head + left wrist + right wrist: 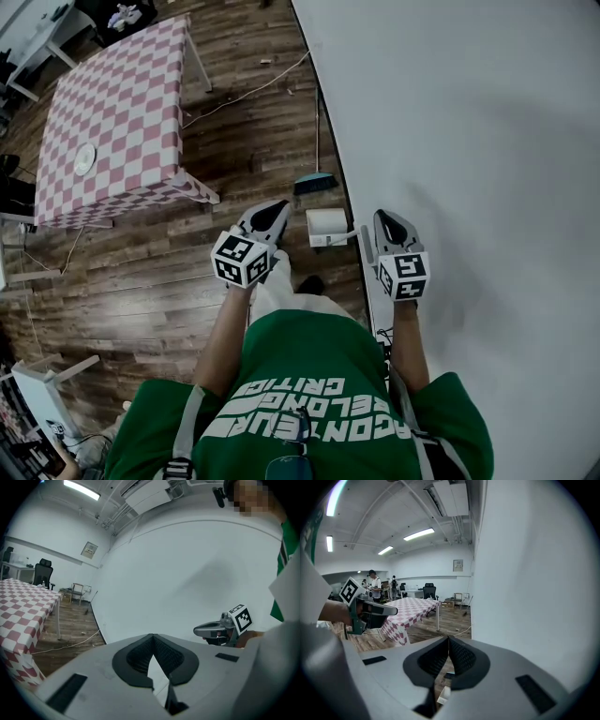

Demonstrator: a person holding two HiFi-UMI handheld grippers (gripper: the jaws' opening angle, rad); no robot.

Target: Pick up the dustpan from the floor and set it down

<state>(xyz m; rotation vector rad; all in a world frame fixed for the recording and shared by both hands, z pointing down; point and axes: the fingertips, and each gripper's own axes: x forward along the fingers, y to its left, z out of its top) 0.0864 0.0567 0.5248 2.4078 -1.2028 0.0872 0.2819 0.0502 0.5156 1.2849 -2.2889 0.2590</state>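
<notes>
Head view looks straight down on a person in a green shirt standing on a wooden floor (169, 272) beside a white wall (469, 141). The left gripper (277, 208) and right gripper (384, 217) are both held out at about 12 o'clock from the torso. The white dustpan (326, 227) lies on the floor between the two gripper tips, apart from both and close against the wall's foot. A teal broom (314, 184) rests just beyond it at 12 o'clock (its thin stick runs along the wall). At 10 o'clock stands a table with a pink checked cloth (112, 112), carrying a small white plate (84, 159).

Only the gripper views settle the tongs. In the left gripper view the jaw tips meet, clenched on nothing, with bare wall behind them. That view also catches the other gripper at 3 o'clock, and a framed notice (89, 550) at 10 o'clock that the head view misses.

In the right gripper view the jaws are likewise pressed together and empty. Through the slot beneath them, at 6 o'clock, a white corner of the dustpan peeks out on the floor below. People (372, 585) and an office chair (429, 591) stand far back at 9 to 11 o'clock, seen from no other camera.
</notes>
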